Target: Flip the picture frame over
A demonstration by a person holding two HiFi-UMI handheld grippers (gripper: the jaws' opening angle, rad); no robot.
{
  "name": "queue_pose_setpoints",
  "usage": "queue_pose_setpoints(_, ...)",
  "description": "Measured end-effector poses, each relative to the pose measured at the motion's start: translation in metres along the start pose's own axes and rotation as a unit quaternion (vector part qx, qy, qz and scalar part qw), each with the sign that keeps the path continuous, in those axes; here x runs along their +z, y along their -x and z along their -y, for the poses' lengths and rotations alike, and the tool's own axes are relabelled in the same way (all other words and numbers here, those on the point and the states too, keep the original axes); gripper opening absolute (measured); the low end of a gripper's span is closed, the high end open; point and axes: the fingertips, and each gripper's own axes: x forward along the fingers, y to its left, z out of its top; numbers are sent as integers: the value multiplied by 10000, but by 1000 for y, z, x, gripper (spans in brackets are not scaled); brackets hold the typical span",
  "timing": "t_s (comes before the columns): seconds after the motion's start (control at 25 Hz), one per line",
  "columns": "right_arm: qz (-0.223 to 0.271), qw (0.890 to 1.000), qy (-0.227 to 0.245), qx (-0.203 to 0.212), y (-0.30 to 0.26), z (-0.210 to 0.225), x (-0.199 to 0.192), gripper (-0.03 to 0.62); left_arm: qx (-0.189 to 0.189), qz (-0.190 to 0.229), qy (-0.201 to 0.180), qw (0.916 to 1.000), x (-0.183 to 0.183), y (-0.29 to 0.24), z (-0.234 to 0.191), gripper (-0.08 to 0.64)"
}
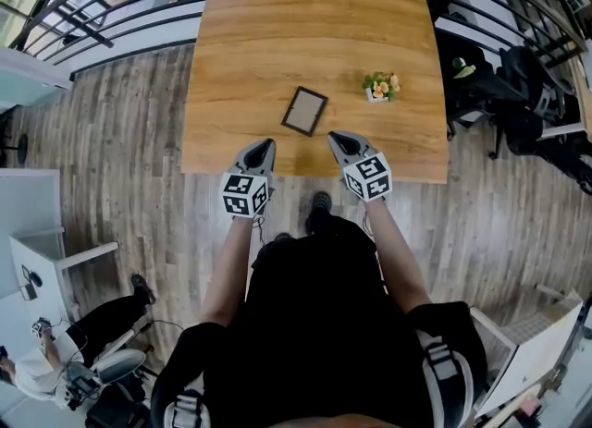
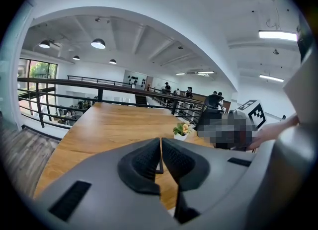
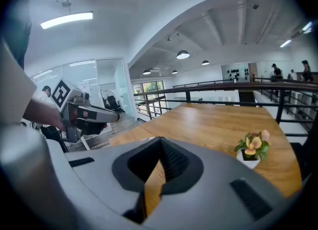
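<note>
The picture frame [image 1: 304, 110] lies flat on the table [image 1: 277, 38] near its front edge, just ahead of both grippers. It looks light and stiff, perhaps with fragile glass; a thin edge or corner seems the best place to pinch. The left gripper [image 1: 266, 145] and the right gripper [image 1: 335, 138], jaws pressed together and empty, point slightly downward toward it.

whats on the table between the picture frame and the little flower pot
Nothing. In the head view, the stretch between the picture frame and the flower pot is bare wood of the table.
</note>
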Motion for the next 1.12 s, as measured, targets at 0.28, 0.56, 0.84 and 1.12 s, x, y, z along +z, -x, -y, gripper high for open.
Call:
queue_pose_setpoints(0.28,-37,10000,-3,91,-3,33,1,8,114,6,94,9999,5,-27,7,28)
queue_pose_setpoints(0.56,-99,9997,97,188,-8,46,-3,8,153,-77,133,9998,-3,-44,9,29)
queue_pose_setpoints(0.84,-210,9996,98,178,-12,48,-8,8,192,-107,215,9995,-6,-53,-4,28)
queue_pose_setpoints(1.12,-313,9995,-52,-16,-22,64,-15,8,92,-304,181,9993,-14,-80,-24,28)
